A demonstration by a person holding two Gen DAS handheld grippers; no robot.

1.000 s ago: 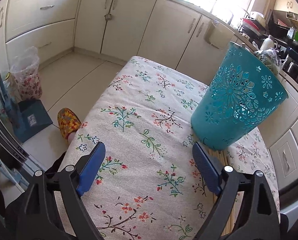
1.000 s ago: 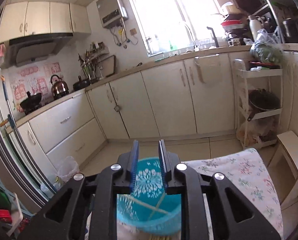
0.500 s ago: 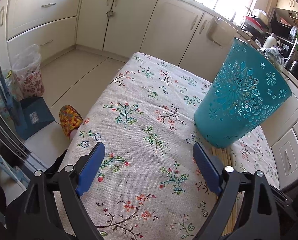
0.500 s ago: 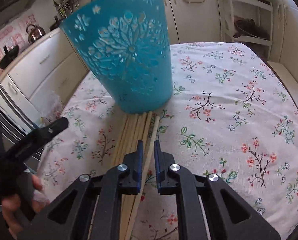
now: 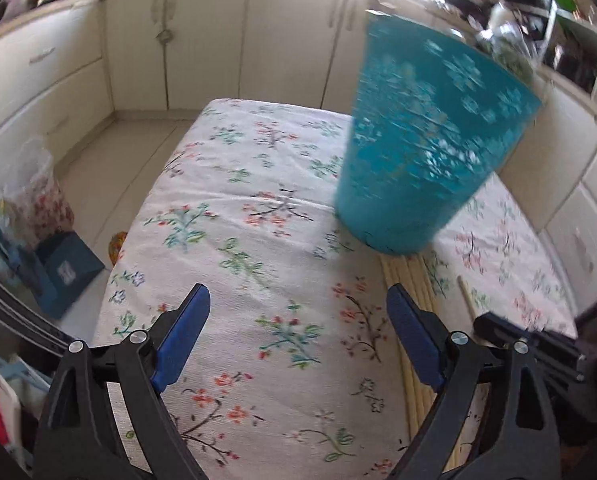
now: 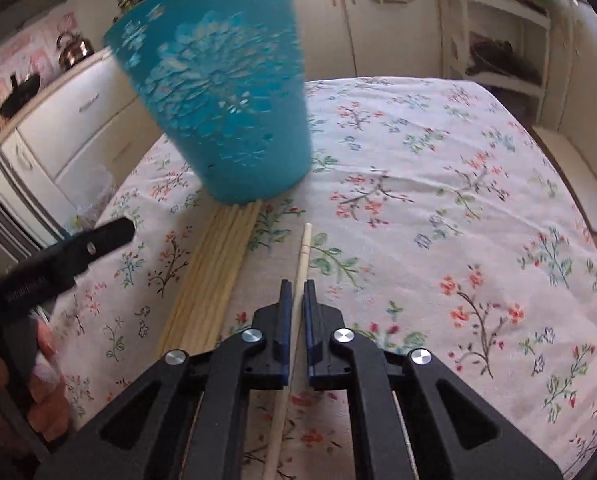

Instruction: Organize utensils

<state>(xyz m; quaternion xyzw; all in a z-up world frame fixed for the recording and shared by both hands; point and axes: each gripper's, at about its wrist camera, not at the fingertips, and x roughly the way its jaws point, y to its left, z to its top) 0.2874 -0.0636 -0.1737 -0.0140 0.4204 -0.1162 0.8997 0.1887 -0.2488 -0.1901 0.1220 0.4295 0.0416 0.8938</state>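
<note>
Right tongs sit low over the surface covered in a white floral-print cloth, blue pads nearly together with a single pale wooden chopstick running between them; a small gap shows on each side of the stick near the pad tips, so cannot tell if it is truly clamped or just bracketed. That chopstick lies apart from the rest, its far tip pointing toward the basket, its near end passing under the tongs body. Just to its left lies a bundle of pale wooden chopsticks, side by side and flat on the cloth, far ends touching or tucked under the base of the teal plastic basket with cut-out flower pattern. Basket stands on the cloth, motion-blurred in both views, wider at the rim than the base. Left tongs hover over bare cloth with blue pads wide apart, nothing between them; the chopstick bundle runs just by the right-side pad, and the single chopstick shows further right. The teal basket is ahead and to the right of the left tongs. In the right wrist view the left tongs body shows at the left edge, held by the person's hand. Cream kitchen cabinets behind the surface.
</note>
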